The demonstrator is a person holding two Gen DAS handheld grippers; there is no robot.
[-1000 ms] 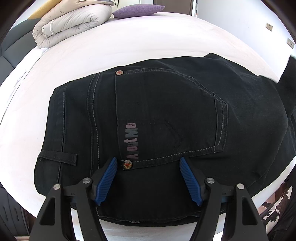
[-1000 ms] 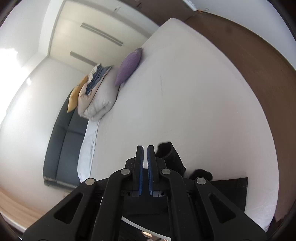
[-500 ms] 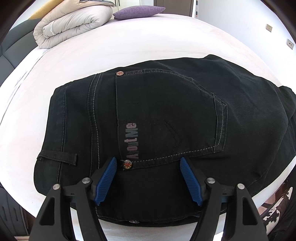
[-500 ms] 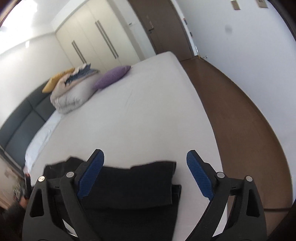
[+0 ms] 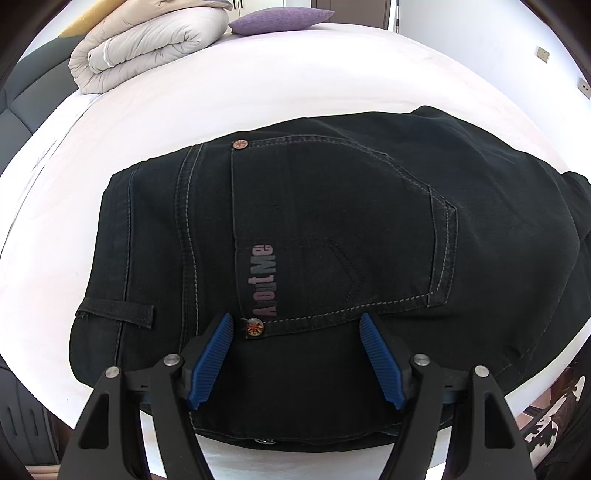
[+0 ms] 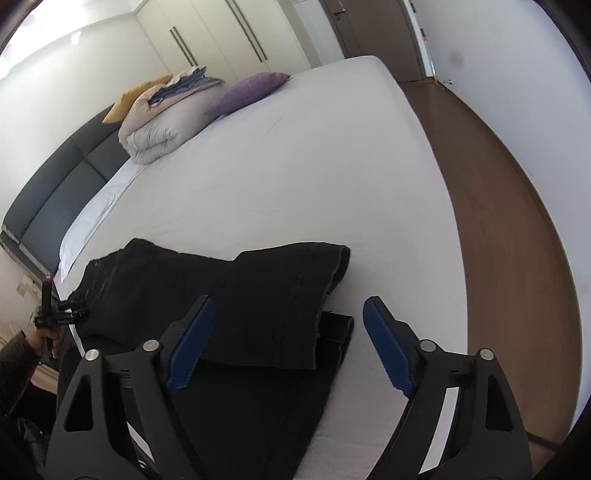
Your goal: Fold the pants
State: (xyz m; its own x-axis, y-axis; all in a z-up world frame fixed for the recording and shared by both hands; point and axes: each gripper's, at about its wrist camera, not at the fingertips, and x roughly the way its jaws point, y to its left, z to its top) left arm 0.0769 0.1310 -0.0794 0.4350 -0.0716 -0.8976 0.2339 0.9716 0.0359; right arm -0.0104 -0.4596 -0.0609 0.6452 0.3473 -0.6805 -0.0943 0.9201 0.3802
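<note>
Black jeans (image 5: 332, 229) lie on the white bed (image 5: 295, 81), back pocket and waistband facing up in the left wrist view. My left gripper (image 5: 295, 354) is open and empty, just above the waistband end near the bed's front edge. In the right wrist view the jeans (image 6: 258, 295) show a leg folded back over the rest, its hem to the right. My right gripper (image 6: 286, 347) is open and empty, hovering above the folded leg. My left gripper and hand also show in the right wrist view (image 6: 55, 317), far left.
A rolled grey duvet (image 5: 147, 48) and a purple pillow (image 5: 280, 18) lie at the far end of the bed, by a dark headboard (image 6: 55, 192). Brown floor (image 6: 498, 184) runs along the bed's right side. Wardrobe doors (image 6: 221, 33) stand beyond.
My right gripper went from shut to open, letting go of the pant leg, which now lies folded over the jeans. It has lowered and tilted toward the bed. My left gripper has stayed put.
</note>
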